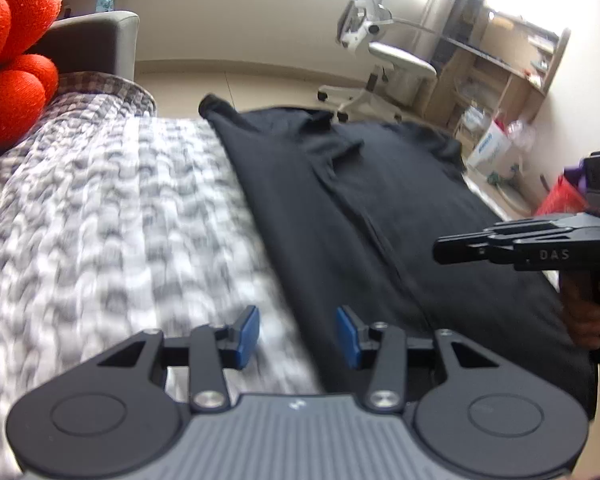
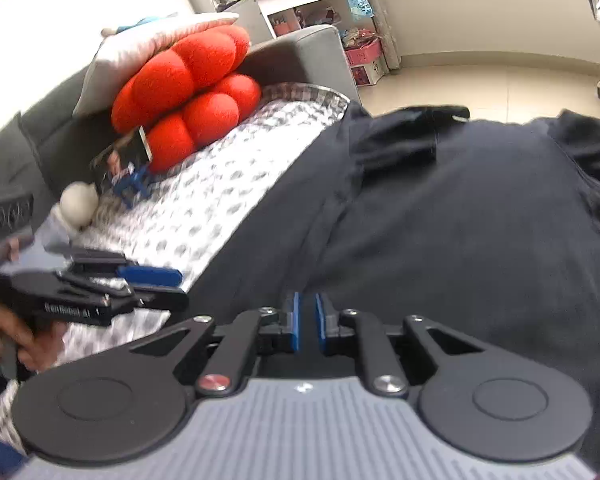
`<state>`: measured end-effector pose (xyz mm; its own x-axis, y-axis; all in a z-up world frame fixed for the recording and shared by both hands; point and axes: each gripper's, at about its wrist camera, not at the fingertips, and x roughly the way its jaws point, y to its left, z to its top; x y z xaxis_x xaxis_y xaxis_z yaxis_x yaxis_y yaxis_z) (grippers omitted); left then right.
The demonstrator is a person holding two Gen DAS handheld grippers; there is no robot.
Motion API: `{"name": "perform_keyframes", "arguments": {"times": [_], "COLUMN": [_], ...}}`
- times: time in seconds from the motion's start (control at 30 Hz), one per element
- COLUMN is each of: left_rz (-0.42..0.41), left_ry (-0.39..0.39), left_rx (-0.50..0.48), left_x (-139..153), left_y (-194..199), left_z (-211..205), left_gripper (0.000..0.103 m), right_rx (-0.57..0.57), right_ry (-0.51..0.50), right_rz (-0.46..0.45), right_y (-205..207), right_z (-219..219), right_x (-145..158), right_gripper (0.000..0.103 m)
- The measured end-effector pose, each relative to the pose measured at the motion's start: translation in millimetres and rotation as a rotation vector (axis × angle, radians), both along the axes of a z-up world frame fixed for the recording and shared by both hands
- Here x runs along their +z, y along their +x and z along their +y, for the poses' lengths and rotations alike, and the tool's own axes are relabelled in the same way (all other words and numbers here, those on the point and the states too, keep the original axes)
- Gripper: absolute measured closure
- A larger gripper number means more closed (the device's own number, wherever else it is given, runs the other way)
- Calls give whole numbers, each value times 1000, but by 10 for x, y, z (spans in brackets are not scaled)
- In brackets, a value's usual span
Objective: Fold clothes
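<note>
Your black shirt (image 1: 380, 216) lies spread on the checkered bedspread (image 1: 112, 208), right of the red cushion (image 1: 12, 60) — left hand-held gripper (image 1: 297, 335) wide, empty; right hand-held gripper (image 2: 307, 322) narrow, empty.

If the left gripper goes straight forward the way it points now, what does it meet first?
Probably the left edge of the black garment, where it meets the grey patterned bed cover. The left gripper is open with nothing between its fingers; depth is unclear.

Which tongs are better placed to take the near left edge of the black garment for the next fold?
Left, probably: the left tongs stand open astride the black garment edge; the right tongs are nearly closed, empty.
</note>
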<state>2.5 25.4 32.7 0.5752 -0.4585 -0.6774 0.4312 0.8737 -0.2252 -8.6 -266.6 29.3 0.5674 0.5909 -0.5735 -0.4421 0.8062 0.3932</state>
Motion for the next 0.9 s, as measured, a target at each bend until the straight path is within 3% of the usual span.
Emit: {"name": "perform_keyframes", "arguments": {"times": [0.1,0.2,0.23,0.27,0.3,0.4,0.53,0.63,0.67,0.7,0.77,0.8,0.9], "left_rz": [-11,-22,-25,-24,-25,-18,23,41,43,46,50,47,-44], "left_ry": [-27,-100,-125,-155,-176,-213,-258,-218,-208,-209,-210,-212,-253], "left_rx": [26,76,94,113,133,199,262,279,281,289,305,312,307], "left_x": [12,61,76,81,82,40,-88,-180,-214,-248,-316,-337,-214], "left_y": [352,859,1028,1202,1378,1887,2461,2724,2801,2825,2873,2889,2817], "left_z": [-37,-19,-13,-5,-2,-28,-130,-261,-289,-289,-291,-286,-198], "left_gripper": [59,59,59,58,57,50,49,51,53,75,93,99,100], "right_rx": [-23,-173,-222,-263,-293,-343,-339,-353,-352,-351,-347,-349,-359], "right_ry": [19,0,-4,22,42,53,-28,-78,-88,-98,-113,-124,-140], "right_rz": [36,84,100,112,117,100,50,38,29,20,17,6,-32], "right_y": [408,849,993,1110,1203,1428,1666,1870,1909,1947,2014,2031,2055], "right_z": [83,19,-5,-58,-111,-162,-33,51,54,59,92,118,187], "right_x": [18,24,25,24,25,55,51,-18,-21,-25,-67,-75,-77], "right_gripper": [87,83,79,65,58,58,58,61,63,72,84,90,97]}}
